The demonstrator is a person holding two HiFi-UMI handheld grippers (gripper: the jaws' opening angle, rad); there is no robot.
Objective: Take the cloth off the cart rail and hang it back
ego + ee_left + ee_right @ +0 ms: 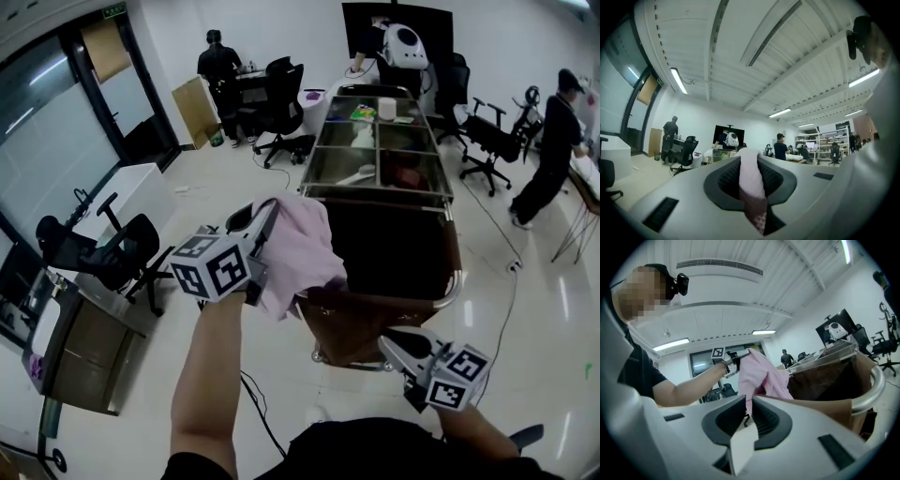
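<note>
Left gripper (265, 223) is clamped on one fold of the pink cloth (302, 251), held up beside the cart rail (452, 289), while the right gripper (394, 345) is barely open and empty, so that thin hold could slip and drop the cloth on the floor.

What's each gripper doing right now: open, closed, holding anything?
Left gripper: closed on the pink cloth.
Right gripper: jaws slightly apart, nothing between them.
</note>
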